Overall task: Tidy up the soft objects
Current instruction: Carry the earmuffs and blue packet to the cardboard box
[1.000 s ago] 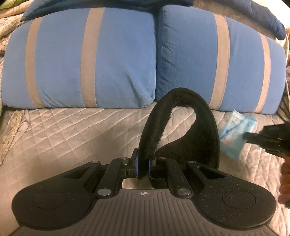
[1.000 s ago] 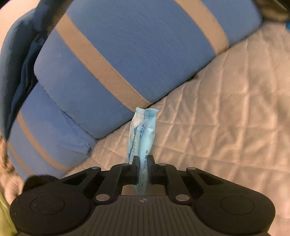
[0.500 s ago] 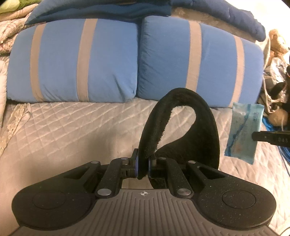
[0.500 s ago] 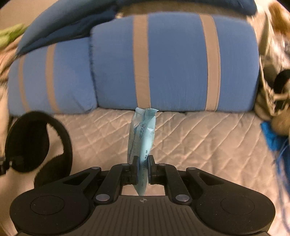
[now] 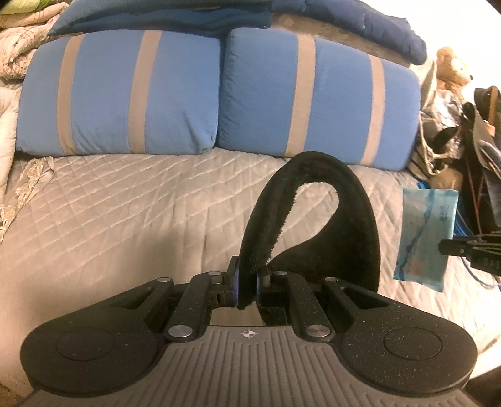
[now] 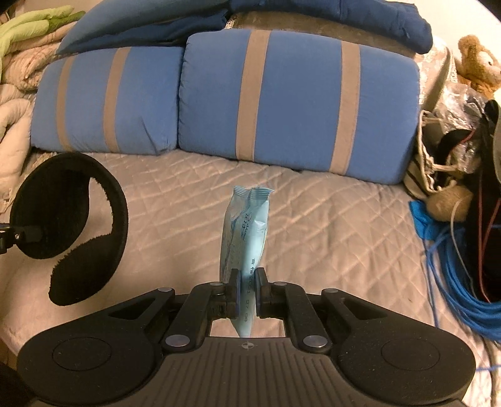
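My left gripper (image 5: 247, 283) is shut on black fuzzy earmuffs (image 5: 316, 216), held up above the quilted bed; the headband arches up and right from the jaws. The earmuffs also show at the left of the right wrist view (image 6: 75, 225). My right gripper (image 6: 247, 289) is shut on a light blue tissue packet (image 6: 245, 231), held upright above the bed. The packet shows at the right of the left wrist view (image 5: 426, 238), with the right gripper's fingertips (image 5: 454, 250) pinching its edge.
Two blue pillows with tan stripes (image 5: 125, 100) (image 6: 297, 103) lie along the back of the grey quilted bed (image 5: 125, 213). Dark blue bedding (image 6: 313, 15) lies behind them. A teddy bear (image 6: 479, 62), a striped bag (image 6: 438, 162) and blue cables (image 6: 454, 275) crowd the right side.
Both grippers have pulled back from the pillows, which now look smaller and farther. The right gripper has swung from a tilted view to level, the packet still held.
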Action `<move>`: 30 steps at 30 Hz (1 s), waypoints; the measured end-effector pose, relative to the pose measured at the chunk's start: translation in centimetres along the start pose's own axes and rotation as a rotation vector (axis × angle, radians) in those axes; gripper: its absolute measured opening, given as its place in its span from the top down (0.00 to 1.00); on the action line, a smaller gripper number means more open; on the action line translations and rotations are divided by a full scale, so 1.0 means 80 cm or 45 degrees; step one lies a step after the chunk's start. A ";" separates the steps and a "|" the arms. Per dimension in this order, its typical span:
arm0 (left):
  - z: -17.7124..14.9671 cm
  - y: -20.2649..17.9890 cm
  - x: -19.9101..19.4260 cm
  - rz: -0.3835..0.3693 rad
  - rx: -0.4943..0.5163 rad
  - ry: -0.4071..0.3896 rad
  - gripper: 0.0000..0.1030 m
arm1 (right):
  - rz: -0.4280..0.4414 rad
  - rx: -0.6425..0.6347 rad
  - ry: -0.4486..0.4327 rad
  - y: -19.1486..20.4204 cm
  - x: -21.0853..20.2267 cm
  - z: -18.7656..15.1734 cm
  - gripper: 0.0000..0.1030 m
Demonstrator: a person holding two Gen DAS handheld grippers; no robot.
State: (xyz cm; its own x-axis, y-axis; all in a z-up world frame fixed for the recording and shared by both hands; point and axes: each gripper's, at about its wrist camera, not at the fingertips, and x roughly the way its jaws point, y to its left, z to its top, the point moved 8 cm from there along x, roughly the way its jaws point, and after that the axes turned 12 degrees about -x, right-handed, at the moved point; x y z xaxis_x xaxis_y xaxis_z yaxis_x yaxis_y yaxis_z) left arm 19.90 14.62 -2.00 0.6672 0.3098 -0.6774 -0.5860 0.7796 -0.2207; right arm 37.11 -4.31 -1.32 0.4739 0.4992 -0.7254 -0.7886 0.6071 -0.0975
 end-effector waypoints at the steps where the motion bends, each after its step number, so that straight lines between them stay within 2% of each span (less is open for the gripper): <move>1: -0.003 0.002 -0.004 -0.003 -0.003 0.004 0.91 | 0.000 -0.001 0.005 0.000 -0.007 -0.005 0.89; 5: -0.018 0.006 -0.023 -0.002 0.017 0.011 0.91 | 0.006 -0.021 0.019 0.004 -0.036 -0.021 0.89; 9: -0.037 -0.003 -0.042 0.008 0.098 0.032 0.91 | 0.024 -0.022 0.047 0.009 -0.061 -0.040 0.89; 15: -0.063 -0.018 -0.081 0.031 0.155 0.113 0.91 | 0.070 -0.022 0.078 0.023 -0.104 -0.060 0.89; 24: -0.104 -0.030 -0.129 -0.006 0.230 0.283 0.91 | 0.254 -0.079 0.141 0.064 -0.179 -0.085 0.89; 30: -0.154 -0.032 -0.131 -0.029 0.267 0.455 0.90 | 0.362 -0.089 0.292 0.088 -0.191 -0.130 0.89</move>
State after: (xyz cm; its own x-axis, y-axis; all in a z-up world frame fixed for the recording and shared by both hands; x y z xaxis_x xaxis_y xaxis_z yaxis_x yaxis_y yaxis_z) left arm 8.72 2.67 -3.01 0.4557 0.1111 -0.8832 -0.4420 0.8895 -0.1162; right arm 20.24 -14.05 1.98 0.1381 0.4853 -0.8634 -0.9047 0.4165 0.0894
